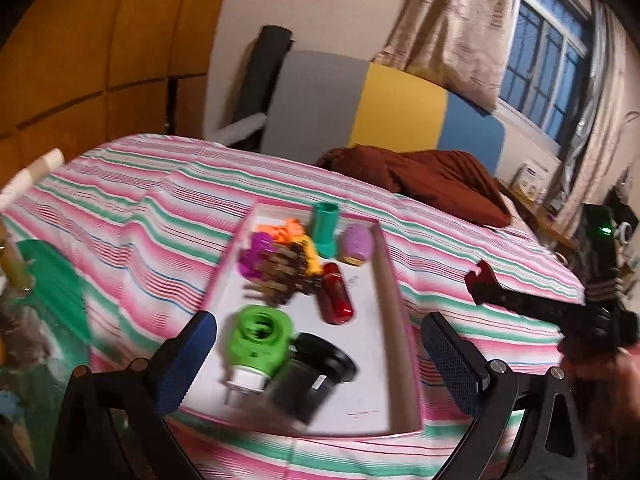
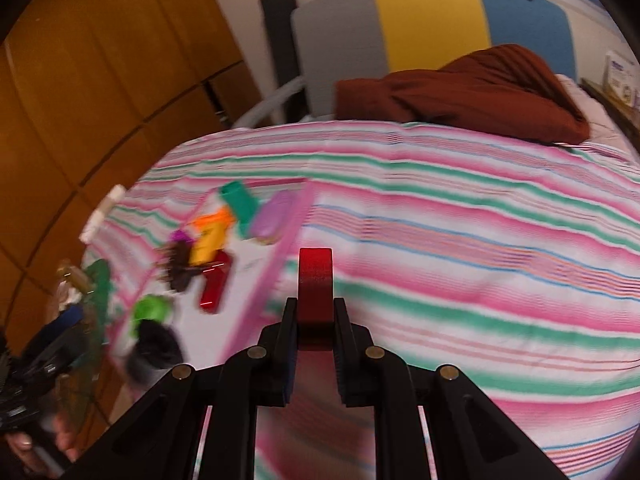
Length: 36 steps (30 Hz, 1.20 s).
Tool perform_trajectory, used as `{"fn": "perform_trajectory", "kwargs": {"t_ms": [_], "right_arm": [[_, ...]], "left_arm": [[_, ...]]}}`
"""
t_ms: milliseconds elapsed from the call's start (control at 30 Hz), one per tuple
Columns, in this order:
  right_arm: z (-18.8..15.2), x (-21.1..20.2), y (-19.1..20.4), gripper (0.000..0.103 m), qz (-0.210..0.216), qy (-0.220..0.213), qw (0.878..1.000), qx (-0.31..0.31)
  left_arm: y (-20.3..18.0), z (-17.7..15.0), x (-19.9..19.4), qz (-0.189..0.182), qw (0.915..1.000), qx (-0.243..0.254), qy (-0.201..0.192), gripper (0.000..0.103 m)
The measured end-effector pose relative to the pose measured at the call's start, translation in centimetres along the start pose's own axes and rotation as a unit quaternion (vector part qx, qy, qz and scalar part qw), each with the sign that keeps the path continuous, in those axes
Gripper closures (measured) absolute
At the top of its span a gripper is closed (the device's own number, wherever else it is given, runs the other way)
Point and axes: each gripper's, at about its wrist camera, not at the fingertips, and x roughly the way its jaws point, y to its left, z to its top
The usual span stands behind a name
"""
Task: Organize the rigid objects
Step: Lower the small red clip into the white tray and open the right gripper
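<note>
A shallow pink-rimmed tray (image 1: 394, 292) lies on the striped bed. It holds a green plug-shaped part (image 1: 260, 334), a black cylinder (image 1: 316, 372), a red cylinder (image 1: 336, 294), a teal cup (image 1: 326, 228), a purple egg shape (image 1: 358, 245), and orange, yellow, magenta and brown pieces. My left gripper (image 1: 316, 356) is open, its blue pads either side of the tray's near end. My right gripper (image 2: 316, 316) is shut on a red hook-shaped piece (image 2: 315, 276), held above the bedspread just right of the tray (image 2: 276, 264). It also shows in the left wrist view (image 1: 480, 276).
The striped pink, green and white bedspread (image 2: 460, 240) covers the bed. A brown blanket (image 2: 472, 92) lies at the far end before a grey, yellow and blue headboard (image 1: 400, 104). A green object (image 1: 56, 276) sits at the bed's left edge. Wooden wardrobe panels (image 2: 100, 80) stand left.
</note>
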Motion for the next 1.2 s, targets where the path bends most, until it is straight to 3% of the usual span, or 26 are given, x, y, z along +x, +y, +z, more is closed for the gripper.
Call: {"fn": "perform_trajectory", "kwargs": {"t_ms": [167, 400, 600, 800, 1000, 1200], "right_arm": [[-1.0, 0.9, 4.2, 0.089, 0.05, 0.022, 0.998, -0.01], [-2.5, 3.2, 8.4, 0.089, 0.064, 0.057, 0.996, -0.038], [-3.1, 4.6, 9.2, 0.085, 0.004, 0.062, 0.997, -0.045], [-3.0, 3.7, 8.7, 0.078, -0.008, 0.053, 0.998, -0.041], [-2.8, 1.9, 9.6, 0.062, -0.043, 0.026, 0.998, -0.05], [-2.0, 0.7, 11.4, 0.048, -0.098, 0.007, 0.992, -0.076]], "left_arm": [[1.4, 0.2, -0.4, 0.053, 0.9985, 0.002, -0.013, 0.0], [3.3, 0.0, -0.5, 0.096, 0.9953, -0.003, -0.01, 0.0], [3.9, -0.3, -0.5, 0.116, 0.9932, -0.005, -0.012, 0.0], [3.7, -0.3, -0.6, 0.122, 0.9925, 0.003, -0.012, 0.0], [3.2, 0.0, -1.1, 0.121, 0.9926, 0.005, -0.012, 0.0], [3.5, 0.8, -1.7, 0.098, 0.995, -0.017, -0.008, 0.0]]}}
